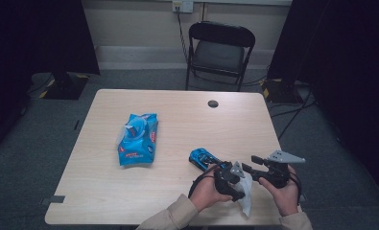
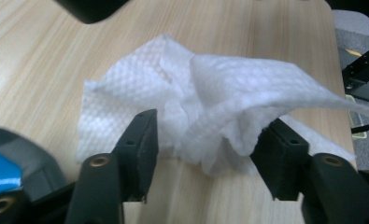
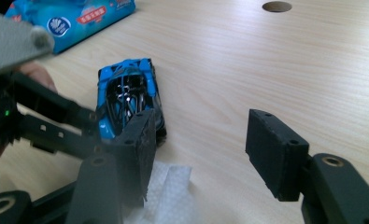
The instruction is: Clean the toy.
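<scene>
Releasing the wipe: left gripper jaws spread around it, not pinching; right gripper jaws spread, empty. Next, probably regrip for toy car at ten o'clock.

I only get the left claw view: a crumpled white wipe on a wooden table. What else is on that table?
Observer: A blue toy car lies close to the wipe.
Operator: Where would the wipe come from?
Observer: Probably the blue pack of wipes lying farther left on the table.
Operator: What is the other claw doing?
Observer: The right claw is open and empty, pointing past the car.
</scene>
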